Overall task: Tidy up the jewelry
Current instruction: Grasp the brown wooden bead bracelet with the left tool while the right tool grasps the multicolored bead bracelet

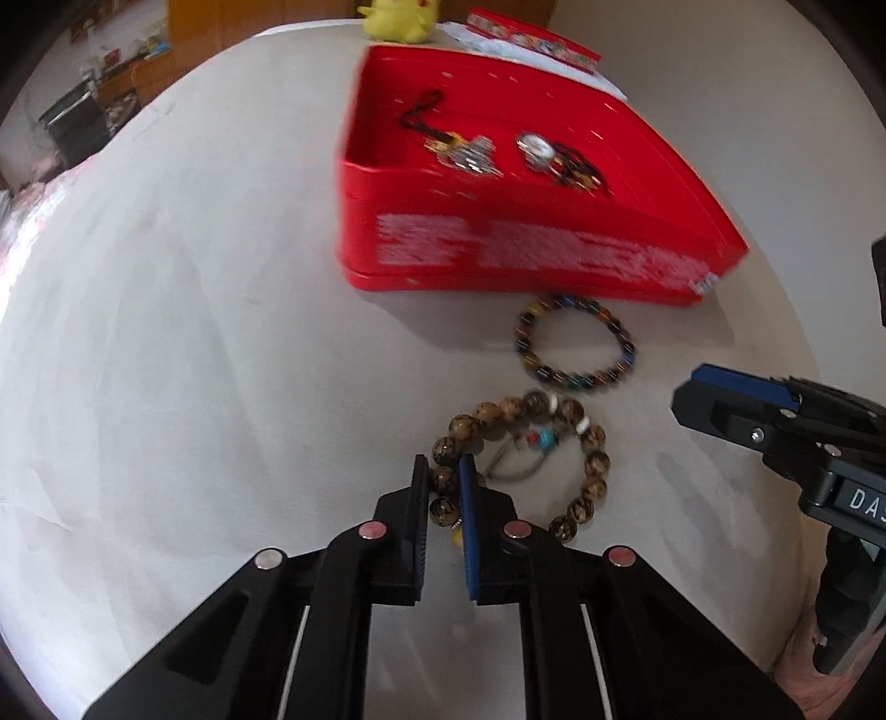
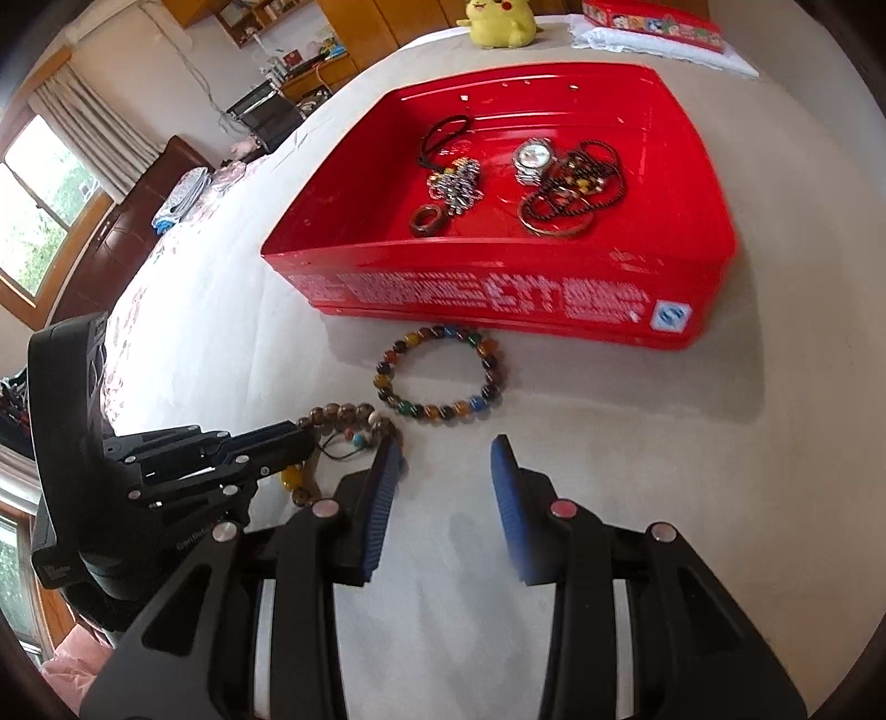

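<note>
On the white bedcover a brown wooden-bead bracelet (image 1: 595, 459) lies with a small turquoise charm inside its loop. My left gripper (image 1: 444, 462) is shut on beads at the left side of this bracelet (image 2: 354, 412), and it shows in the right wrist view as the left gripper (image 2: 299, 440). A multicoloured bead bracelet (image 1: 626, 349) (image 2: 437, 412) lies flat just in front of the red box (image 1: 498, 260) (image 2: 470, 293). In the box are a watch (image 2: 532, 158), a ring, a bangle and cord necklaces. My right gripper (image 2: 447, 443) (image 1: 698, 396) hovers open, with nothing between its fingers.
A yellow plush toy (image 2: 498, 22) and a flat red printed case (image 2: 653, 25) on white cloth sit at the far edge of the bed. Wooden furniture and a window are off to the left. Bare bedcover stretches left of the box.
</note>
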`<state>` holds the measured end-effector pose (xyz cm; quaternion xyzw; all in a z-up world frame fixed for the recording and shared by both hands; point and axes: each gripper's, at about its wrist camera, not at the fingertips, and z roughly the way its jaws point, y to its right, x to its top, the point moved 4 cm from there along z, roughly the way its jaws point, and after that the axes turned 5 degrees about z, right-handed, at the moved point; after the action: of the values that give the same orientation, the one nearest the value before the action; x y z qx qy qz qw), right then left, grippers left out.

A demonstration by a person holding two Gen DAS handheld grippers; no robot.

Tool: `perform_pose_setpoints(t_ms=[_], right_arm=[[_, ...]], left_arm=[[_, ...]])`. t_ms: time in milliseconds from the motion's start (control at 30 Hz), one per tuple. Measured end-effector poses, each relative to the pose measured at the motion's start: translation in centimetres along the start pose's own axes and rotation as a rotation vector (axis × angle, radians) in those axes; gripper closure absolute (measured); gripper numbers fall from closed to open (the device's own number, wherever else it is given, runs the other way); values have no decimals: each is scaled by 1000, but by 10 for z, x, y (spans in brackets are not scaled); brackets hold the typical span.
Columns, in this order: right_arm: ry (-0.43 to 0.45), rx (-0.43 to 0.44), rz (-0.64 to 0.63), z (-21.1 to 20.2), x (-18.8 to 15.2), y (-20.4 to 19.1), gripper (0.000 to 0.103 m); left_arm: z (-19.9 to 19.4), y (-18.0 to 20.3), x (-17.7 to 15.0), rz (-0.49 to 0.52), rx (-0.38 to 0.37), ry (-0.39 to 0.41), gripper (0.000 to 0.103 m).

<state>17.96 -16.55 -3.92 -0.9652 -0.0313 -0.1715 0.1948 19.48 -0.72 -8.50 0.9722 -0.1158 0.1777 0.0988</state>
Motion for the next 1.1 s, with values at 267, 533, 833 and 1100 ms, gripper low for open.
perform_pose_setpoints(t_ms=[267,533,833,1100], right_arm=[[-51,-4,-61,26,21,-25,68],[-126,-73,-122,63,33,-40,69],[-101,-158,-186,77,34,-44,86],[-112,-40,-39,64,36,-18,97]], left_arm=[[-20,-38,0,-87,9,71,93],[-6,-45,4,-76,-1,47,93],[3,-36,9,-25,56,45,92],[-5,-44,6,-64,1,67,93]])
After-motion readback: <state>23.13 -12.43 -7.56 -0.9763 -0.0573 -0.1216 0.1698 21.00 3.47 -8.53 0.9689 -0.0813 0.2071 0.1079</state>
